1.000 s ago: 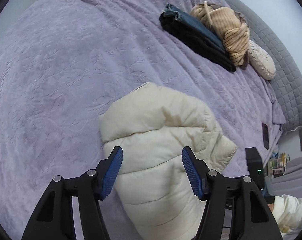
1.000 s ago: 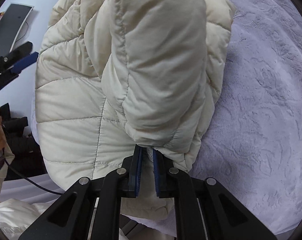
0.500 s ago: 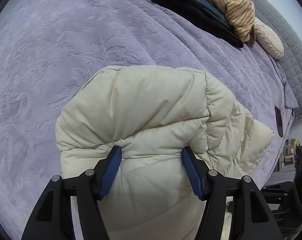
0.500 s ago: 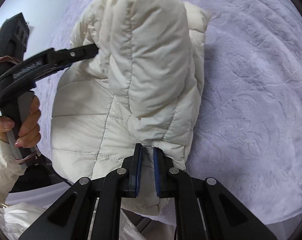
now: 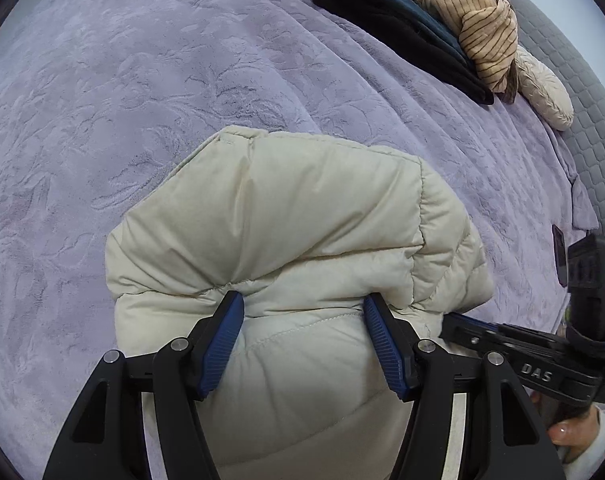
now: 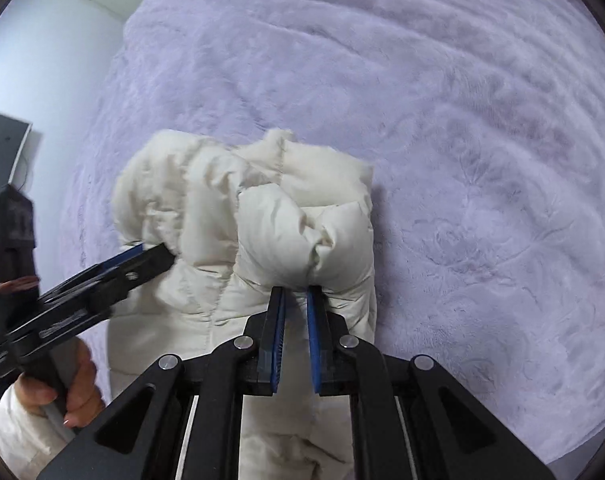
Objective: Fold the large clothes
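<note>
Over a wide lilac bed, handling a cream puffer jacket lying bunched close to the near edge, partly doubled over itself. Pinching a thin seam fold of it with the right tongs, pressed almost together on the fabric. Straddling a fat roll of padding with the left tongs, spread wide and not clamping, pads only just beside the bulge.

Probably risking a spring-back here: puffy filling likely pushing the fold open once let go. Also risking a slip on the right, gripping so little slick shell. Possibly dragging the whole bundle rather than folding it, with nothing pinning the left side. Perhaps crowding the two tools too, working this near each other on one small lump.

Sitting near the bed's front edge, so likely courting an overhang or a slide toward the floor if pulling back. Finding plenty of bare blanket ahead and out to both sides. Staying well apart from the clothes pile up by the grey headboard.
</note>
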The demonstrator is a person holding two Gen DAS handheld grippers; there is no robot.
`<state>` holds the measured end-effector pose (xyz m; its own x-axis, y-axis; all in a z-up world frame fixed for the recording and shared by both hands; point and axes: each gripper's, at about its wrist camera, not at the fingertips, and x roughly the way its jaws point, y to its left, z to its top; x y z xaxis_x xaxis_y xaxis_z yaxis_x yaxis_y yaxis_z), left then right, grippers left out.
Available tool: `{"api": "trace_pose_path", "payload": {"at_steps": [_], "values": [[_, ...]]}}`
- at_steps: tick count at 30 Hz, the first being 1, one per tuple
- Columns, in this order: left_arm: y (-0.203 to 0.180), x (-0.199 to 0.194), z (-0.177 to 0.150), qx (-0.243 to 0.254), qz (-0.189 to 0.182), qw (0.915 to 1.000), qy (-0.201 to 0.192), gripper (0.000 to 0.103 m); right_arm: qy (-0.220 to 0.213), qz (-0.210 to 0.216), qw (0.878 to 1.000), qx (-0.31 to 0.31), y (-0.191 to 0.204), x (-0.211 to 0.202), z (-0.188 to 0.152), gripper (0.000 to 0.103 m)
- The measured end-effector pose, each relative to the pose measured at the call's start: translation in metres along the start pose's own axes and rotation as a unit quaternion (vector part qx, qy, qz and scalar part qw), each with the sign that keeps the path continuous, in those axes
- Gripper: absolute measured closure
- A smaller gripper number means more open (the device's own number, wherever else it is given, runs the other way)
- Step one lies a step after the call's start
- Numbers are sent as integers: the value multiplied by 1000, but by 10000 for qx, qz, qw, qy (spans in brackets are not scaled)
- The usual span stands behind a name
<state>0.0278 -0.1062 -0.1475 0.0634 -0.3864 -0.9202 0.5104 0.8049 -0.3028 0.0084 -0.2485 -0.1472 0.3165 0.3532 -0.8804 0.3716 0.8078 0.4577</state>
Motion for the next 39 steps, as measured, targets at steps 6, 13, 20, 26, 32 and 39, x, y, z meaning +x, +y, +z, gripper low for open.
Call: {"api": "trace_pose_path", "payload": {"at_steps": [6, 13, 20, 26, 32, 39], "values": [[-2, 20, -1, -54, 64, 10000, 11, 39, 135, 128, 9998, -15, -13, 28, 12, 93], [-4, 23, -3, -48, 104, 9999, -24, 39, 225, 155, 9996, -5, -15, 47, 14, 93], [-2, 24, -4, -37, 56, 10000, -68, 39, 212, 50, 9998, -32, -17, 51, 15, 93], [2, 23, -6, -10, -44, 9999, -127, 39, 143, -195, 9997, -12, -5, 45, 12, 93], [5, 18, -5, 131, -171, 9997, -111, 39, 84, -537, 9985, 24, 11, 41, 8, 90], [4, -17, -3, 160, -113, 9998, -91, 39, 139, -777, 9969, 68, 30, 29, 9, 89]]}}
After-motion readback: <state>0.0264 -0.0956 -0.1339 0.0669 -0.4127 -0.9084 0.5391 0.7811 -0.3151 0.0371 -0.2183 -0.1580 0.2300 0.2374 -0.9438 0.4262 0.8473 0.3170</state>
